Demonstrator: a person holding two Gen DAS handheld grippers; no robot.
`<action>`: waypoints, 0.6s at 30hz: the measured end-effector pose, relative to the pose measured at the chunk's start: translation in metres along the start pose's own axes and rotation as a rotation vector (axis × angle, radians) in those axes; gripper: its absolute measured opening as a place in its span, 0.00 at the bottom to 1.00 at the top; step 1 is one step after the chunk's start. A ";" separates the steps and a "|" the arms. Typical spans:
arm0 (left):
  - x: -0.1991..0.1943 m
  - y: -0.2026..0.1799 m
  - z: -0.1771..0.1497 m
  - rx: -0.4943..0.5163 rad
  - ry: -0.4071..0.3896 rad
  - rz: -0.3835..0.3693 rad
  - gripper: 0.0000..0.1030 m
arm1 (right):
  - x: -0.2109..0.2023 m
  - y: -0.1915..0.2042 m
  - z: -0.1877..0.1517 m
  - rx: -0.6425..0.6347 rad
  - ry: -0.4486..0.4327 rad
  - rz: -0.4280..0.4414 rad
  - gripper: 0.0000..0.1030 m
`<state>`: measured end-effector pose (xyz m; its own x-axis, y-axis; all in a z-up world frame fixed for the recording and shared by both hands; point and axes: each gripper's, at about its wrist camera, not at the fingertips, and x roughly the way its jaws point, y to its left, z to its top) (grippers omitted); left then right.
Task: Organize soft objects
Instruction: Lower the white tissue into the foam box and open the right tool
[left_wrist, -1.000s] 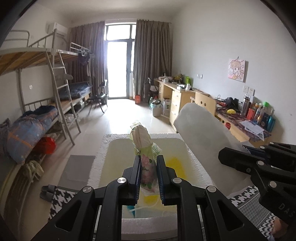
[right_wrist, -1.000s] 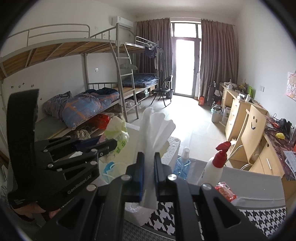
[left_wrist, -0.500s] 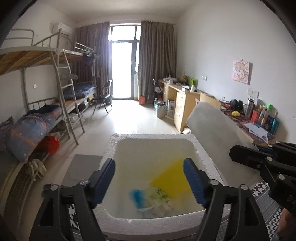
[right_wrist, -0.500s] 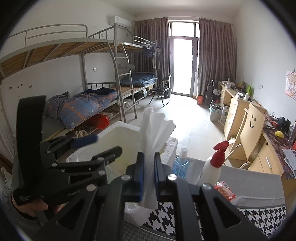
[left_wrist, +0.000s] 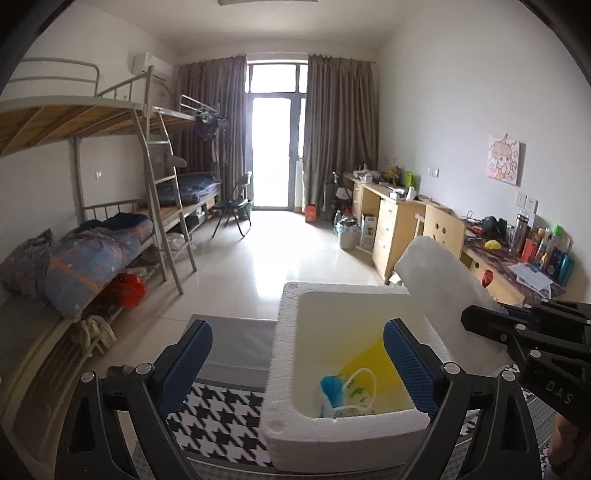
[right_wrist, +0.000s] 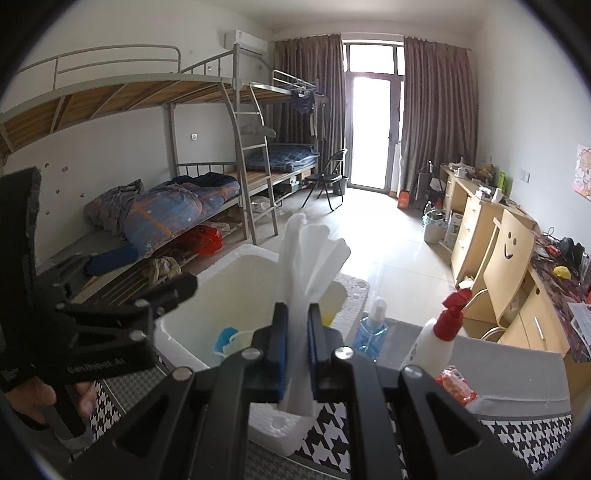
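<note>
My left gripper (left_wrist: 297, 332) hangs over the near left corner of a white foam box (left_wrist: 280, 369), its jaws still opening and nothing between the blue pads. In the box lie a pouch with a blue end (left_wrist: 332, 391) and a yellow item (left_wrist: 373, 362). My right gripper (right_wrist: 297, 310) is shut on a white foam slab (right_wrist: 306, 258), which stands tilted over the box's right side (left_wrist: 436, 280). From the right wrist view the left gripper (right_wrist: 155, 271) shows at the left, a hand (right_wrist: 37, 398) holding it.
A houndstooth cloth (left_wrist: 221, 413) covers the surface under the box. Right of the box stand a blue bottle (right_wrist: 373, 328), a red-trigger spray bottle (right_wrist: 439, 339) and a red pack (right_wrist: 456, 384). A bunk bed (left_wrist: 92, 258) lines the left wall, desks (left_wrist: 391, 221) the right.
The left gripper let go of the floral pouch, which now lies in the box, and its jaws went wide as it pulled back and to the left. The right gripper held still.
</note>
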<state>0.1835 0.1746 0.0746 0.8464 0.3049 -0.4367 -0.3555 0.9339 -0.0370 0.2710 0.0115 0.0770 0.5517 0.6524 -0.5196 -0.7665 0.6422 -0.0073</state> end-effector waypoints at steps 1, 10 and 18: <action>-0.002 0.001 0.000 0.000 -0.003 0.005 0.92 | 0.001 0.001 0.001 -0.002 -0.001 0.002 0.13; -0.014 0.016 -0.006 -0.002 -0.025 0.031 0.94 | 0.010 0.004 0.008 -0.019 0.009 0.014 0.13; -0.021 0.024 -0.012 -0.018 -0.030 0.037 0.95 | 0.022 0.005 0.010 -0.018 0.035 0.023 0.13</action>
<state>0.1525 0.1883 0.0716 0.8441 0.3445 -0.4110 -0.3932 0.9187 -0.0374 0.2821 0.0327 0.0739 0.5223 0.6524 -0.5491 -0.7846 0.6199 -0.0098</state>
